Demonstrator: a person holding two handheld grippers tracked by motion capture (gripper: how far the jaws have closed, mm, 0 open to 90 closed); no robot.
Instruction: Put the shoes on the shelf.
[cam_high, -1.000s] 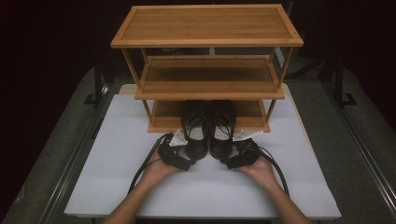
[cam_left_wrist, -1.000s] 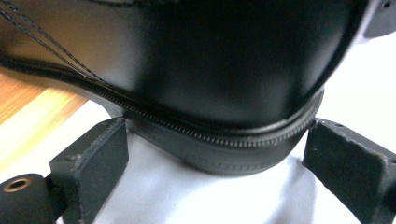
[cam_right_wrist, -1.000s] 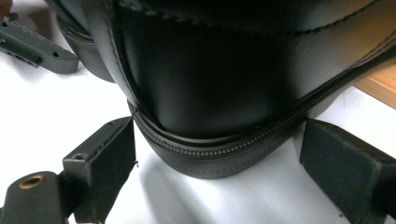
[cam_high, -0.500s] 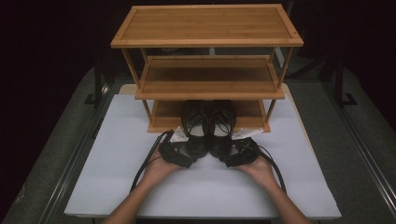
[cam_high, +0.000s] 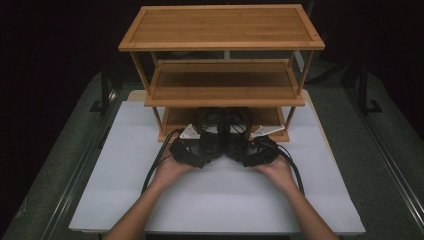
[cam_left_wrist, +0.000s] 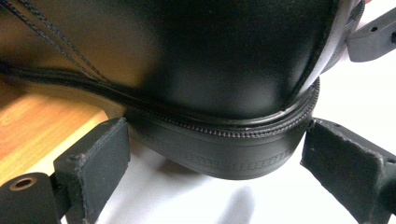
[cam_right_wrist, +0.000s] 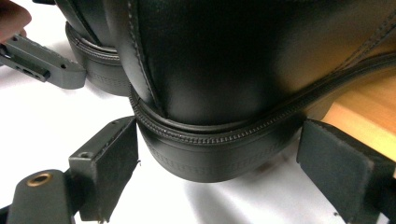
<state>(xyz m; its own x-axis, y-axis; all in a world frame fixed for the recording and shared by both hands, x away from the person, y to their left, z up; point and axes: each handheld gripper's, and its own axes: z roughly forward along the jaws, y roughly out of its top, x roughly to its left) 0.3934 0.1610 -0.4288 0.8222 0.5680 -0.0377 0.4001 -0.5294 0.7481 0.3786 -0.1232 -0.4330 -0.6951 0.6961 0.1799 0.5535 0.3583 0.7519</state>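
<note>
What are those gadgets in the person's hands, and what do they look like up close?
Each hand holds a black gripper: the left gripper and right gripper each carry a pale grey three-cornered plate on top and trail a looping black cable. Their two jaws are dark grey bars ending in blocky black pads. The forearms show no sleeves.

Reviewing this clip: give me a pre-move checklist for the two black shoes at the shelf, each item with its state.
1. Left gripper straddles the heel of the left black leather shoe: ok.
2. Left pads pressing the heel: not ok, gaps show.
3. Right gripper straddles the heel of the right black leather shoe: ok.
4. Right pads pressing: not ok, gaps show.
5. Shoe fronts on the bottom tier of the three-tier bamboo shoe rack, heels overhanging the white board: ok.
</note>
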